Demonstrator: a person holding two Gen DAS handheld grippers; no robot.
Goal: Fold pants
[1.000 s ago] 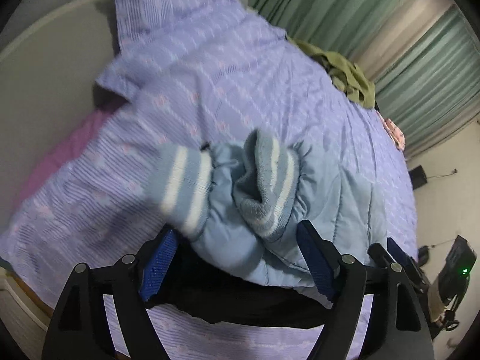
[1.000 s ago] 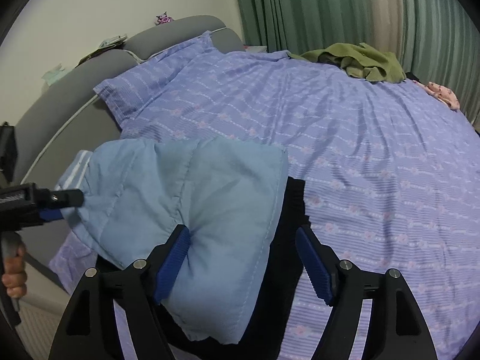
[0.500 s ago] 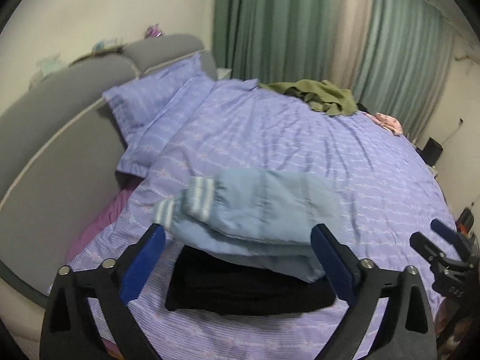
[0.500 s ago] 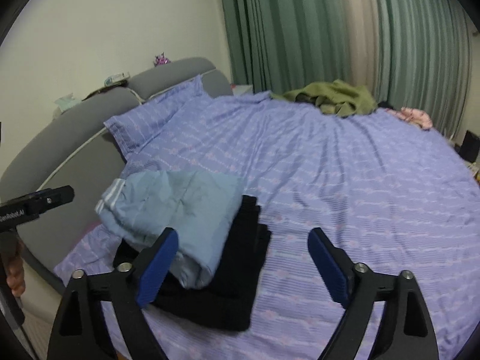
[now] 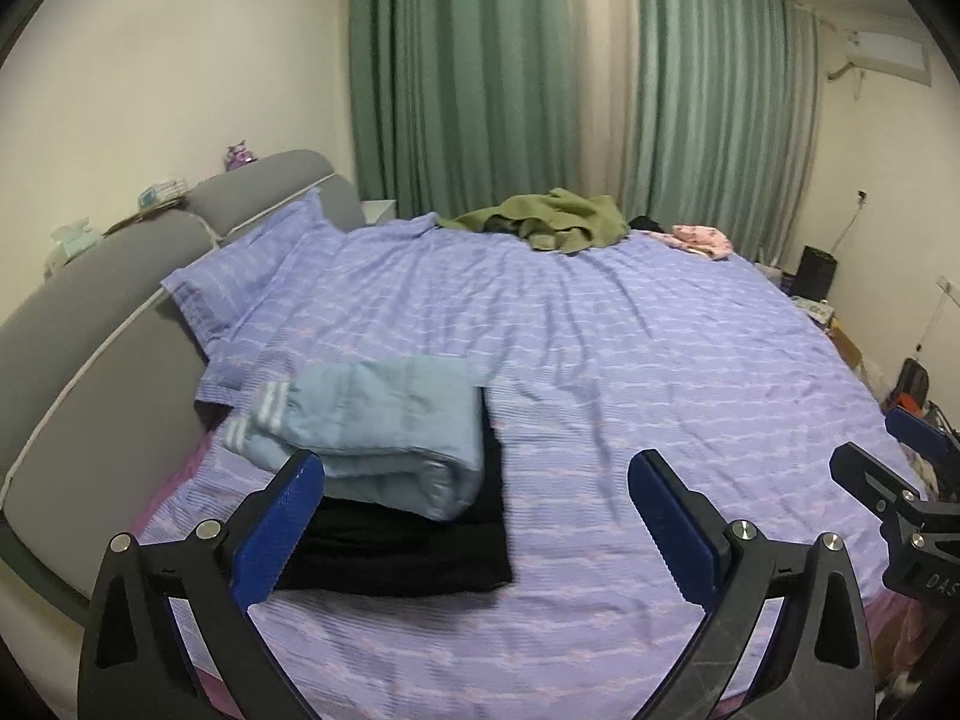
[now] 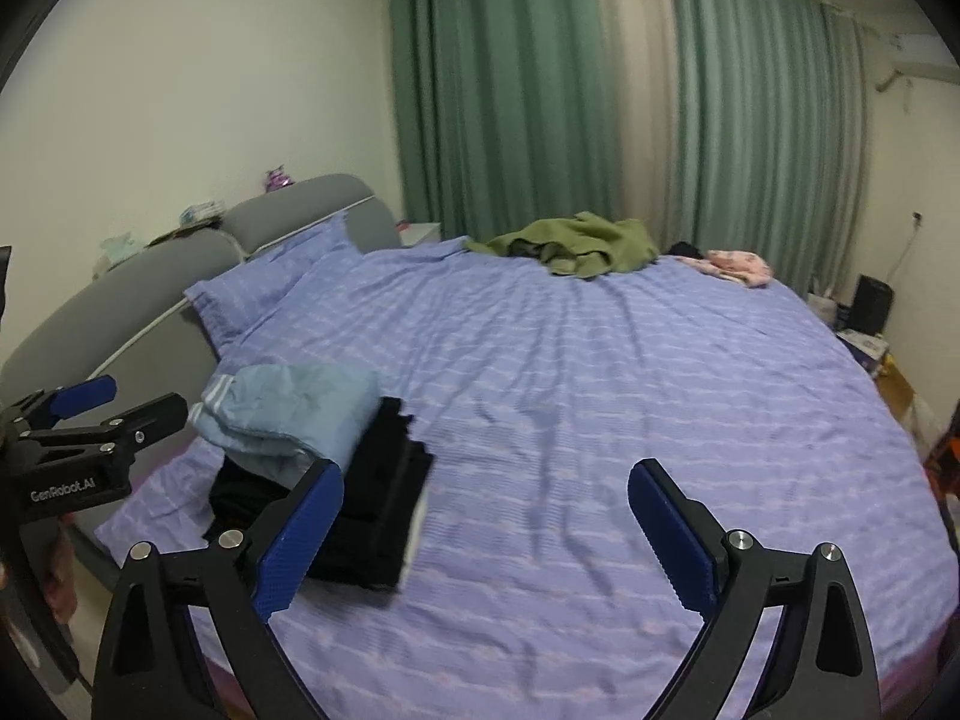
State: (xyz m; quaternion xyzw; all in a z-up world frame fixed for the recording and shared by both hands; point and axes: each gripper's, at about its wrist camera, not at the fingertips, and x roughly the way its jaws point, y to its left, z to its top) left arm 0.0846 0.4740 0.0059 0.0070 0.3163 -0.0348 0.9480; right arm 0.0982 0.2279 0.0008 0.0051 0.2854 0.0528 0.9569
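Observation:
Folded light blue pants (image 5: 384,420) with white-striped cuffs lie on top of folded black pants (image 5: 414,546) at the near left of the purple bed; both also show in the right wrist view, blue (image 6: 294,414) on black (image 6: 372,516). My left gripper (image 5: 474,516) is open and empty, held back above the bed's near edge, its left finger in front of the stack. My right gripper (image 6: 486,522) is open and empty, to the right of the stack. The left gripper also shows at the left edge of the right wrist view (image 6: 90,420).
The purple striped bedsheet (image 5: 630,372) covers a round bed with a grey headboard (image 5: 96,312) on the left. A pillow (image 5: 246,276) lies by it. An olive garment (image 5: 540,222) and a pink garment (image 5: 702,240) lie at the far edge. Green curtains (image 5: 480,78) hang behind.
Both grippers let go of the blue pants, opened wide and pulled back and up from the stack. The blue pants now rest folded on the black pants.

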